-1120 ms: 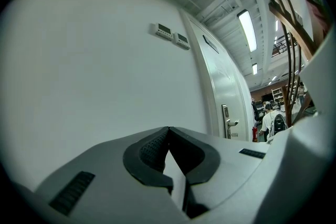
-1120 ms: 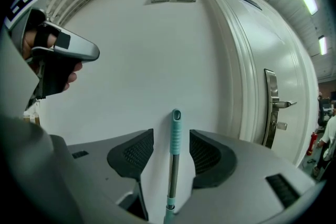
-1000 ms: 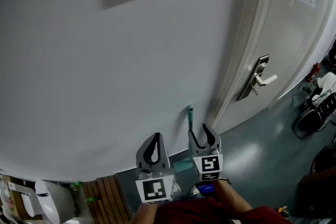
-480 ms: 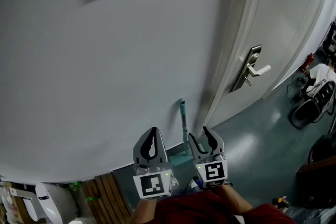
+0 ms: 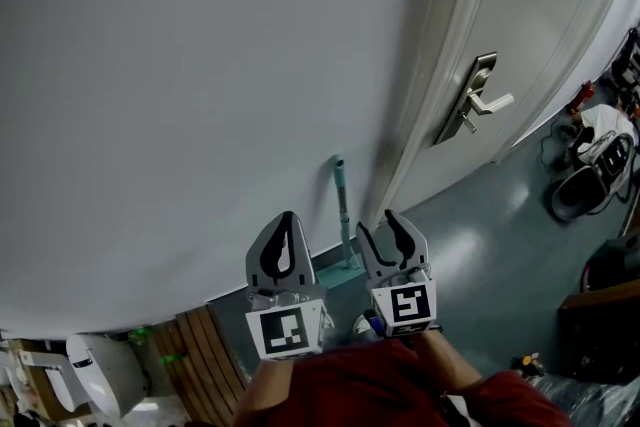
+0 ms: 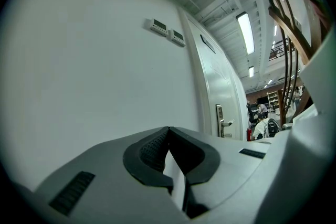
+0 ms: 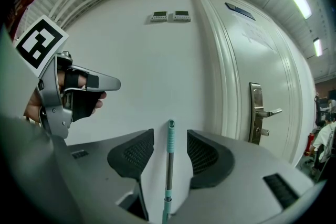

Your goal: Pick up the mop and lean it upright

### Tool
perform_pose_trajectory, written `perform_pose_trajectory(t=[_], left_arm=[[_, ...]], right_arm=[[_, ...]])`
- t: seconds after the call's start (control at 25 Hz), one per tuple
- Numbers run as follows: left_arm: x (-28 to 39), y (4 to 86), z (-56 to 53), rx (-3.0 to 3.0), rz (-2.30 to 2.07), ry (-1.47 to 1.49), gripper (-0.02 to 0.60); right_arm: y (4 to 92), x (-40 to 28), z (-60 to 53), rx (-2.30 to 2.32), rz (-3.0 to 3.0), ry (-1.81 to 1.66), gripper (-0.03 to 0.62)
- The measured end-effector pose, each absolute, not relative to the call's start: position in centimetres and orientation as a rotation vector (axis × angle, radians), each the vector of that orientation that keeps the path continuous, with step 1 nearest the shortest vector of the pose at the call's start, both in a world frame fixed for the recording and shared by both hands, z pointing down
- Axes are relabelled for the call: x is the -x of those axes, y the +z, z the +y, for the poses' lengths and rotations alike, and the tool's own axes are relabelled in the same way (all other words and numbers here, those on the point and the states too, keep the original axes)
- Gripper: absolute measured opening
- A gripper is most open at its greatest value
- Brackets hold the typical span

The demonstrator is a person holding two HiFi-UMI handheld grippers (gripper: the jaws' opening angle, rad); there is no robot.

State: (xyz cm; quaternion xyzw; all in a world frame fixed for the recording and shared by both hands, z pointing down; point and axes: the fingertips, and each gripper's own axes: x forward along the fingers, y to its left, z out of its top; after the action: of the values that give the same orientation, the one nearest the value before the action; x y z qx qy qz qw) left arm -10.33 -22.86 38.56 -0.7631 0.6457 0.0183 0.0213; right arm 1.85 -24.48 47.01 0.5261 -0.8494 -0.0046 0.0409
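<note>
The mop (image 5: 340, 210) stands upright against the white wall, a metal pole with a teal grip on top and a teal head (image 5: 338, 277) on the floor. My right gripper (image 5: 378, 227) is open just right of the pole and apart from it. In the right gripper view the mop pole (image 7: 169, 165) shows between the spread jaws of the right gripper (image 7: 169, 140), farther off at the wall, with neither pad touching it. My left gripper (image 5: 285, 218) is left of the mop, shut on nothing. In its own view the left gripper (image 6: 168, 132) has its jaw tips touching.
A white door (image 5: 520, 25) with a metal lever handle (image 5: 474, 105) is right of the mop. Two wall control panels (image 7: 170, 16) hang high up. Wooden slats (image 5: 195, 360) and a white object (image 5: 95, 370) sit low left. A chair and bags (image 5: 590, 165) stand far right.
The head view has tipped down, so the wall panels have slid out of the top. Both grippers sit a little farther back from the mop, and more of its pole shows.
</note>
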Motion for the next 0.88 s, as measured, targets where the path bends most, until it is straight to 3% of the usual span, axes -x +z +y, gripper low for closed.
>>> perform_pose_trajectory(t=[0.16, 0.52, 0.88], left_arm=[[10.4, 38.5, -23.0, 2.367, 2.003, 0.059, 0.014], [10.1, 38.1, -22.9, 2.376, 1.99, 0.06, 0.014], [10.0, 38.0, -22.6, 2.384, 1.977, 0.066, 0.014]], right_arm=[[46.4, -1.8, -24.5, -1.614, -2.616, -0.013, 0.198], [43.4, -2.1, -24.1, -1.651, -2.626, 0.012, 0.028], [40.6, -1.8, -23.8, -1.686, -2.634, -0.006, 0.018]])
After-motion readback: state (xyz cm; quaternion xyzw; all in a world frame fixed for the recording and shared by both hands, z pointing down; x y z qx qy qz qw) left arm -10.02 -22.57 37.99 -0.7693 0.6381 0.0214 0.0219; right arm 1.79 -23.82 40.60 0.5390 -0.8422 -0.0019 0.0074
